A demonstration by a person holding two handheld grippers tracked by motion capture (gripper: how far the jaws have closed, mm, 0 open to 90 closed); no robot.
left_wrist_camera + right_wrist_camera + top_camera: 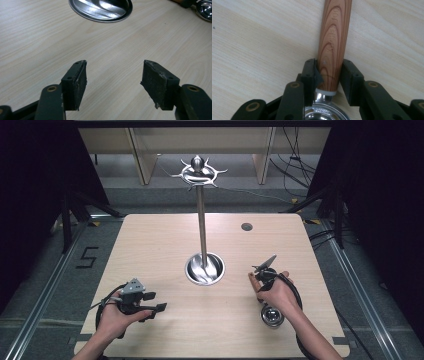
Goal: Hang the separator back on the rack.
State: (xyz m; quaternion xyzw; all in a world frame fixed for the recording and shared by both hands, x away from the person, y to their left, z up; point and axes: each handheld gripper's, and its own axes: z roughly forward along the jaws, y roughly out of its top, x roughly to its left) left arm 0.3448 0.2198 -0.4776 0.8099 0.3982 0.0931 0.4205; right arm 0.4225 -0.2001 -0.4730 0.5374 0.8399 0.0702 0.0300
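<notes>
Near the right front of the pale wooden table (150, 245), the right tongs (329, 72) pointed down at a small steel ladle-like utensil with a grained wooden handle (334, 42) that lay flat on the boards. Both black pads flanked the handle just above its white collar; the left pad touched the wood, while whether the right pad pressed or merely stood beside it could not be made out. Its shiny round bowl was cut off by the lower edge of the right gripper view, and from above it showed as a small gleaming cup just in front of the person's right hand (277, 292), which hid the handle. At the left front, the left tongs (113, 77) stood wide apart with bare table between their worn pads. Farther off, at the middle, a tall steel stand with a round dished base (204, 268) rose to a ring of hooks; its base was cropped at the top of the left gripper view.
</notes>
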